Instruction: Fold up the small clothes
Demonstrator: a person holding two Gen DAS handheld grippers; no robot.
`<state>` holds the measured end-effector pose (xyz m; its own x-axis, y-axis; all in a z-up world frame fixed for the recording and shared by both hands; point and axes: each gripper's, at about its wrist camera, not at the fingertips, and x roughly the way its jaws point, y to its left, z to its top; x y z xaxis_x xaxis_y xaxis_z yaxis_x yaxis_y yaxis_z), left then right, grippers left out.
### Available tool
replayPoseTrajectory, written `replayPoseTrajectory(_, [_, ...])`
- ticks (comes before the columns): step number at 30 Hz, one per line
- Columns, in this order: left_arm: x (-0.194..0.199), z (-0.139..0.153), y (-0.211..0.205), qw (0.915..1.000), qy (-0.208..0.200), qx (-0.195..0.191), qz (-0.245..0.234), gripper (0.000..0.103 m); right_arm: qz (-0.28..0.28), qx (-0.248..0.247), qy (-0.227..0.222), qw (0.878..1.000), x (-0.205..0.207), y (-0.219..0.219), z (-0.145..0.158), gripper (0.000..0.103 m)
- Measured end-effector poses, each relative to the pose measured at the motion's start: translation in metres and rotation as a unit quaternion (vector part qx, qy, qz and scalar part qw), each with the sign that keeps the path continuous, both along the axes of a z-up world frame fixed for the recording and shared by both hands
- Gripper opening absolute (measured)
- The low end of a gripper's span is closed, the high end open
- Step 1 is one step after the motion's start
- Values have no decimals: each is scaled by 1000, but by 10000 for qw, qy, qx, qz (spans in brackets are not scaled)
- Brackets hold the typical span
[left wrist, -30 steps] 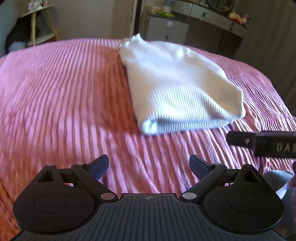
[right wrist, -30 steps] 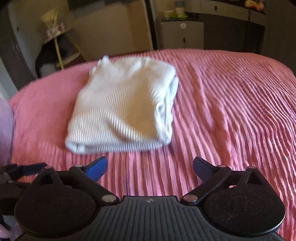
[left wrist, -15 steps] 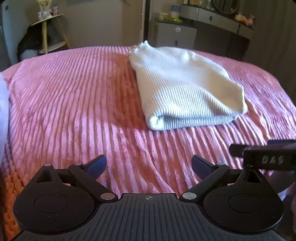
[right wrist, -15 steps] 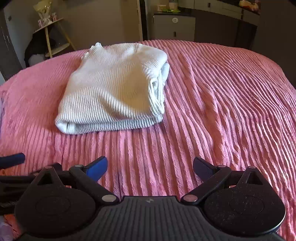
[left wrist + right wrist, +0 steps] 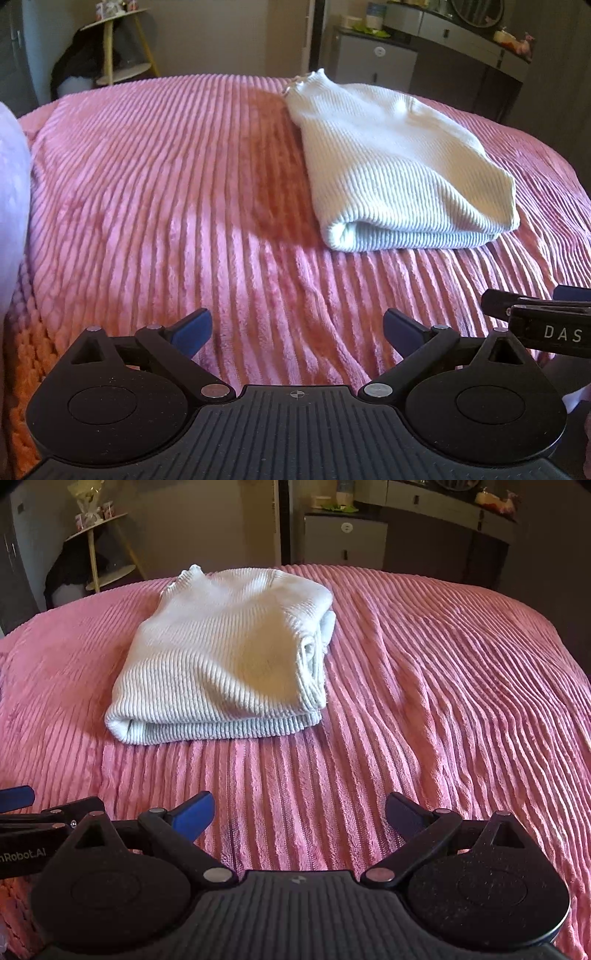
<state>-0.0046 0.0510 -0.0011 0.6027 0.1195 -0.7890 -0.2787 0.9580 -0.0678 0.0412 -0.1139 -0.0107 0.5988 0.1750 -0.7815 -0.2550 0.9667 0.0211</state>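
A white ribbed knit garment (image 5: pixel 399 166) lies folded in a compact rectangle on the pink ribbed bedspread (image 5: pixel 166 192). It also shows in the right wrist view (image 5: pixel 225 664), with its stacked layers visible along the right side. My left gripper (image 5: pixel 297 326) is open and empty, well short of the garment and to its left. My right gripper (image 5: pixel 299 808) is open and empty, short of the garment's near edge. Each gripper shows at the edge of the other's view.
A small yellow-legged shelf (image 5: pixel 118 48) with dark cloth stands beyond the bed at the left. A grey cabinet (image 5: pixel 373 62) and a dresser (image 5: pixel 472 40) stand behind the bed. A pale lilac object (image 5: pixel 11 206) sits at the bed's left edge.
Both grippers have drawn back from the folded garment, which now lies farther off in both views. The garment itself has not moved.
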Motion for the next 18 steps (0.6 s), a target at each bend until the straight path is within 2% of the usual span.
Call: replayPoseTrajectory(18, [0, 3, -3, 9999, -110, 35, -128, 101, 4, -16, -19, 10000, 0, 2, 0, 99])
